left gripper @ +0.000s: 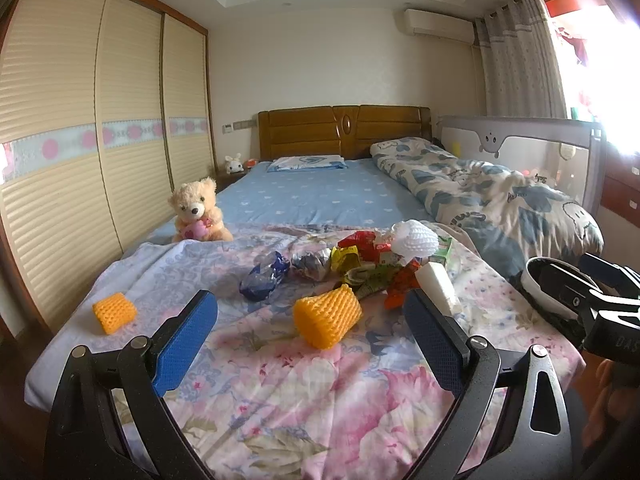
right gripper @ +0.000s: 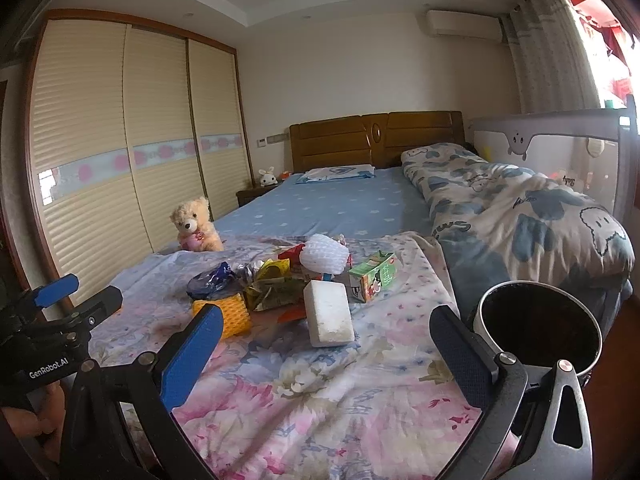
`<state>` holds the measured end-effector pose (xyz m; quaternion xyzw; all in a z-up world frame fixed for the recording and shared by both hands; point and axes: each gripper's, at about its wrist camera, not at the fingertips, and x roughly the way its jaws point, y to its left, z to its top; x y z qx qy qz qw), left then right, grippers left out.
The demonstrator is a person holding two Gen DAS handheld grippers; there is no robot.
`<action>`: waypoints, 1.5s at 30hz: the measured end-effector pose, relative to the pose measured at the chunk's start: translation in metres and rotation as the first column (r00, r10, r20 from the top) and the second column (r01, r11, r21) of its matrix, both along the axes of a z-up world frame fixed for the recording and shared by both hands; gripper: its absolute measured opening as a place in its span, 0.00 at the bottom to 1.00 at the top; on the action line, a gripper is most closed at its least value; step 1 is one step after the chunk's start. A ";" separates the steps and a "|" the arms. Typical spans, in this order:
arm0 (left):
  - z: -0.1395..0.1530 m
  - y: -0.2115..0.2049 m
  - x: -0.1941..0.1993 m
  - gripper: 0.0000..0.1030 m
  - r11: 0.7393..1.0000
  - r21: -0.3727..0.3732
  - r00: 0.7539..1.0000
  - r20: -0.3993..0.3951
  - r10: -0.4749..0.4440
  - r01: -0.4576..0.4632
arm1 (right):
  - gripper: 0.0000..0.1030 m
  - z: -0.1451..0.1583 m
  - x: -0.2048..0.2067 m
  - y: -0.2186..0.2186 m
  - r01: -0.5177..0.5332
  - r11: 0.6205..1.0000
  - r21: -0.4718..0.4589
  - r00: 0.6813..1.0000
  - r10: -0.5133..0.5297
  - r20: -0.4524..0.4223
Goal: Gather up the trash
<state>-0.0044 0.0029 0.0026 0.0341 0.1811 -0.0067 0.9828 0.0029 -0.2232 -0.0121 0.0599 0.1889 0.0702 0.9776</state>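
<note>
Both tongs, left (left gripper: 310, 342) and right (right gripper: 326, 344), hang wide open with nothing in them, over bare floral sheet (left gripper: 288, 392) at the bed's foot. The trash (left gripper: 360, 268) sits piled mid-bed, one yellow net (left gripper: 114, 313) apart near the left edge. Only the right view shows the whole bin (right gripper: 538, 326), probably off the bed's right side.

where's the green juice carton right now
The green juice carton lies on the floral sheet at the right edge of the trash pile, just right of the white foam block and below the white foam net.
</note>
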 end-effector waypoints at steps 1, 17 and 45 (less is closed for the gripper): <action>0.000 0.000 -0.001 0.94 1.000 -0.001 1.000 0.000 -0.002 0.002 | 1.00 0.000 0.000 0.000 0.000 1.000 0.002 1.000 0.000 -0.002; 0.000 -0.001 -0.002 0.94 1.000 -0.004 1.000 -0.005 -0.004 0.004 | 1.00 -0.001 0.001 0.001 -0.008 1.000 0.017 1.000 0.008 -0.010; -0.023 0.009 0.021 0.94 0.999 -0.030 0.995 -0.096 -0.015 0.012 | 1.00 -0.015 0.018 0.003 -0.047 0.998 0.049 0.995 0.051 -0.089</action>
